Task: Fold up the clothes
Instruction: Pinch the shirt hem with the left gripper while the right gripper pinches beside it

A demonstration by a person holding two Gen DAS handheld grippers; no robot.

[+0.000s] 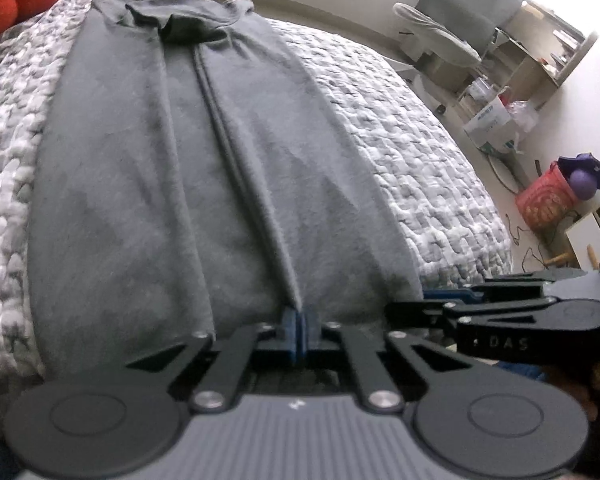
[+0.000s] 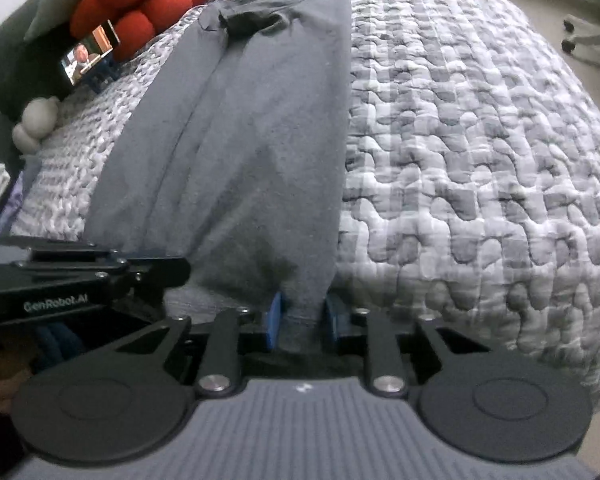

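Grey shirt lies lengthwise-folded on the quilted bed, hem at 6 o'clock pinched by the left gripper and straddled narrowly by the right gripper; next, hem likely carried toward collar at 12 o'clock.

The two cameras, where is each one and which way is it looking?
Left wrist: sits on the left gripper, looking along the folded grey cotton shirt on the grey-and-white quilted bedspread; its blue pads are shut on the hem; the right gripper shows beside it.
Right wrist: sits on the right gripper, looking up the bed; shirt hem lies between its pads; the left gripper shows.
Shared: shirt, bedspread, red puffy cushion.
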